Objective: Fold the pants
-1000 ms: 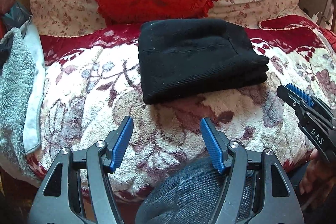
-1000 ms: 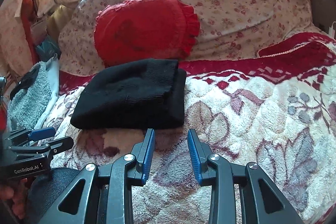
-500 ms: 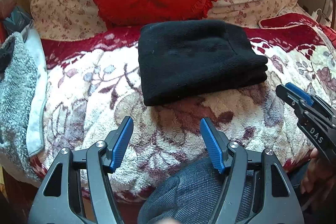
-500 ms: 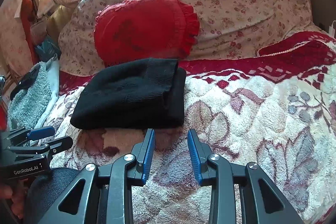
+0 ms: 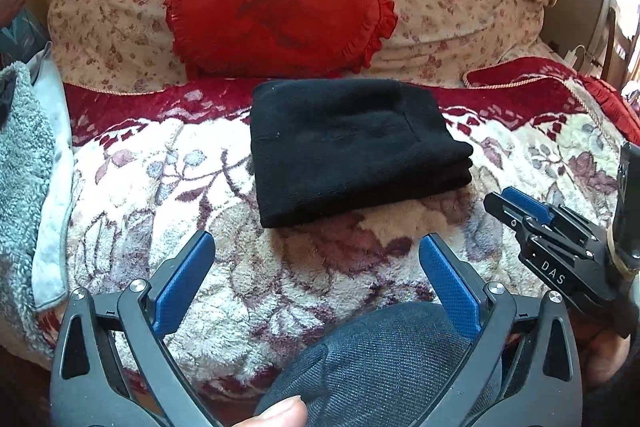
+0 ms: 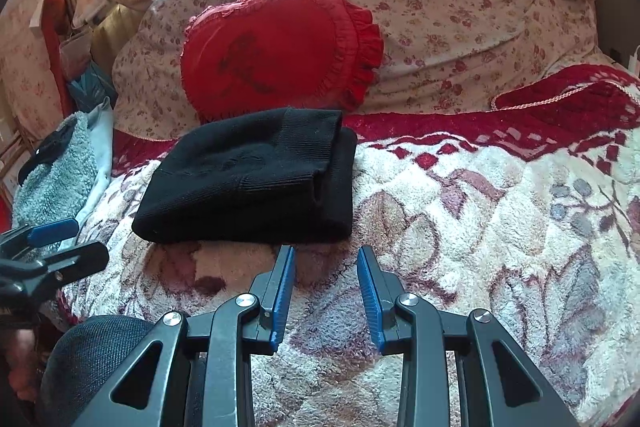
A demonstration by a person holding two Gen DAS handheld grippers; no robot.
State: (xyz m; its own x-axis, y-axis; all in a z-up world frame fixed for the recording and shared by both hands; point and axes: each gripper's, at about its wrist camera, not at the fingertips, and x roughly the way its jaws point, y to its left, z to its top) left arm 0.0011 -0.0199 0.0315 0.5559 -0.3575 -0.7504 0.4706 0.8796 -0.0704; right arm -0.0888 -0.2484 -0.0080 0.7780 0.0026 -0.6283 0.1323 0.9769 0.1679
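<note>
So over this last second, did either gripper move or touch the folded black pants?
Hardly anything changed. The left wrist view drifts slightly, so the pants sit a bit lower in frame; the right view is the same. Nothing was gripped or released. The left gripper and right gripper stay open and empty, short of the pants, which stay folded on the blanket before the red pillow.

— What colour are the pants (image 5: 352, 147)?
— All black, no pattern.
— And my blanket (image 5: 280, 267) under them?
— Cream, with dark red and purple flowers and grey leaves. It has a deep red edge at the back.
— The cushion (image 5: 280, 7)?
— Bright red with a frilly red rim. The big pillow (image 6: 440, 7) behind it is pale with tiny pink flowers.
— My left tool (image 5: 316, 275)?
— Black, with blue pads (image 5: 450, 287). My right tool (image 6: 326, 291) looks the same.
</note>
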